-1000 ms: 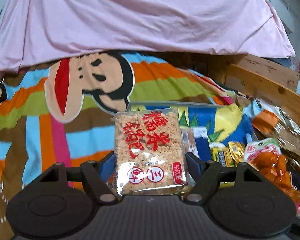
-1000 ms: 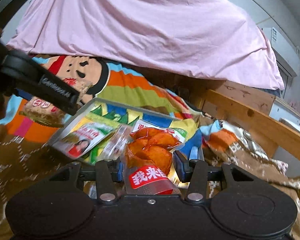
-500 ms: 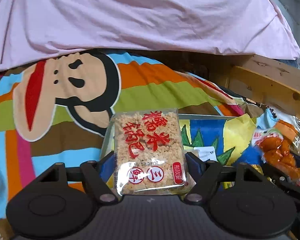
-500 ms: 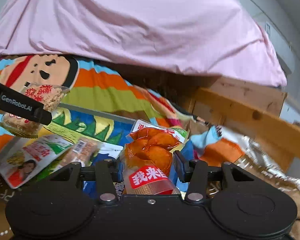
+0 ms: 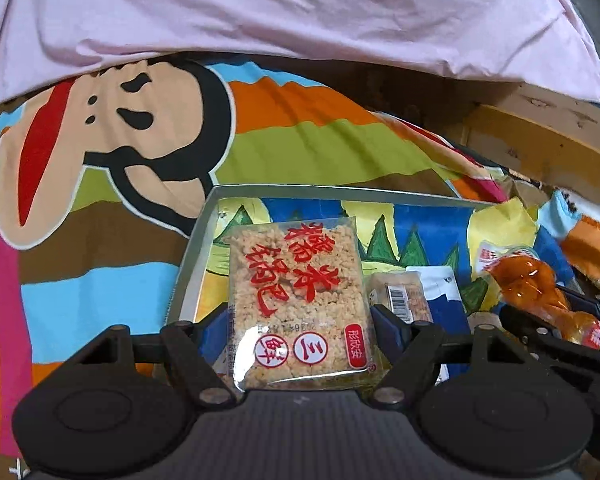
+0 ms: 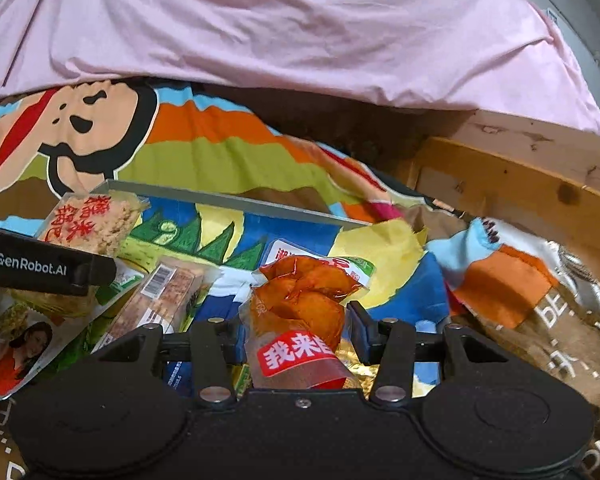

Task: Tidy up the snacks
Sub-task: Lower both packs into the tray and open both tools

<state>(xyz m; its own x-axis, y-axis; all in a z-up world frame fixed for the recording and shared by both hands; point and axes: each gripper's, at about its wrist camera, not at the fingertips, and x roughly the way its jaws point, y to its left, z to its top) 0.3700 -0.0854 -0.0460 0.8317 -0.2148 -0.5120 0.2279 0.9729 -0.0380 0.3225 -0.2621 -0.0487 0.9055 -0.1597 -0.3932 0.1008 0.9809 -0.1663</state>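
Note:
My left gripper (image 5: 296, 320) is shut on a square clear pack of puffed-rice cake with red characters (image 5: 296, 300), held above the near left corner of a colourful open box (image 5: 204, 248). In the right wrist view that same rice cake pack (image 6: 96, 224) shows at the left, behind the left gripper's black finger (image 6: 48, 266). My right gripper (image 6: 296, 336) is shut on a clear packet of orange-brown snacks with a red label (image 6: 300, 316), over the box's middle. From the left wrist view that orange packet (image 5: 536, 292) appears at the right.
The box (image 6: 220, 200) holds several snack packs: a barcoded bar (image 6: 168, 292) and a green pack with a person's picture (image 6: 24, 344). A striped cartoon blanket (image 5: 100, 160), a pink sheet (image 6: 300, 40), a wooden bed frame (image 6: 520, 184) and foil bags (image 6: 540, 300) lie around it.
Both grippers have moved forward and down over the box, each keeping its packet. The right gripper with the orange packet has come into the left wrist view at the right.

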